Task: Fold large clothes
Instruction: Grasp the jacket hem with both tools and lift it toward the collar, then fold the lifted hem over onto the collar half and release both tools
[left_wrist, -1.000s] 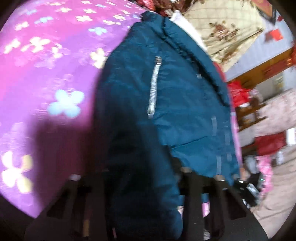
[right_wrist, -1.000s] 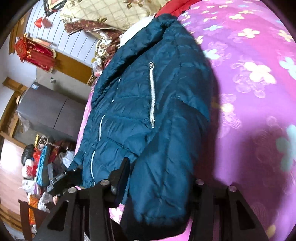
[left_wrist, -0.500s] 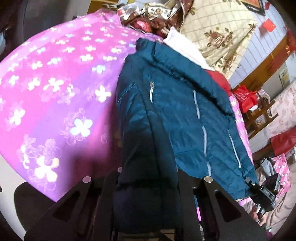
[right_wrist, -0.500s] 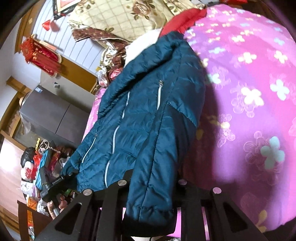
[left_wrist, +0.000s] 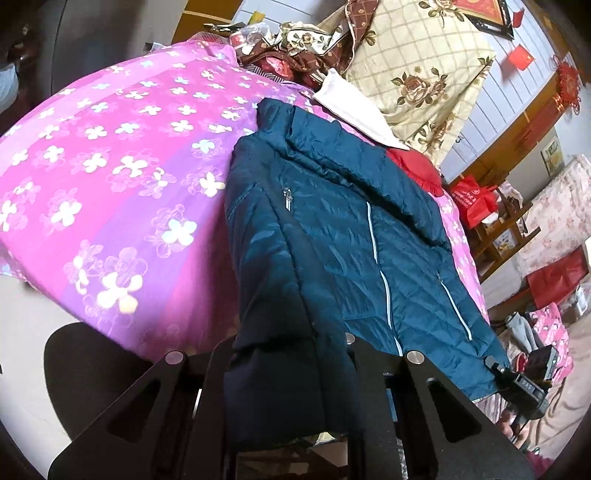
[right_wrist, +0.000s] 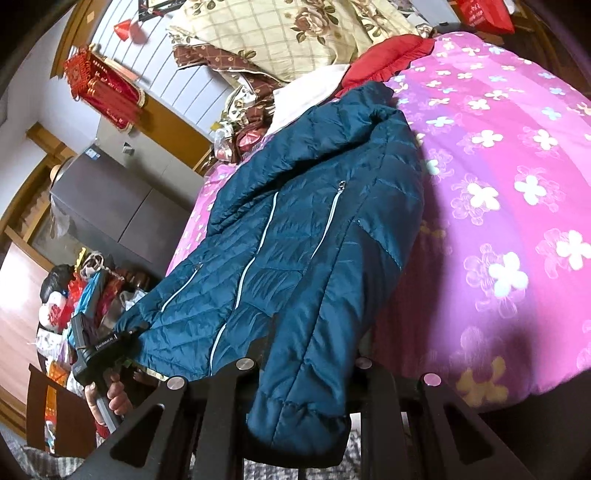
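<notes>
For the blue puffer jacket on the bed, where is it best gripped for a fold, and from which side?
Probably at the sleeve cuffs, from the bed's near edge. The blue puffer jacket lies front up on the pink floral bedspread, collar far, and each sleeve end trails toward the cameras. The left gripper and right gripper are each shut on one.

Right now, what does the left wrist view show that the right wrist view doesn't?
Only the left wrist view shows the left tongs shut on one sleeve and red bags beside the bed. Only the right wrist view shows the right tongs shut on the other sleeve cuff, a grey cabinet and a red wall hanging. Both show the blue jacket on the pink floral bedspread.
</notes>
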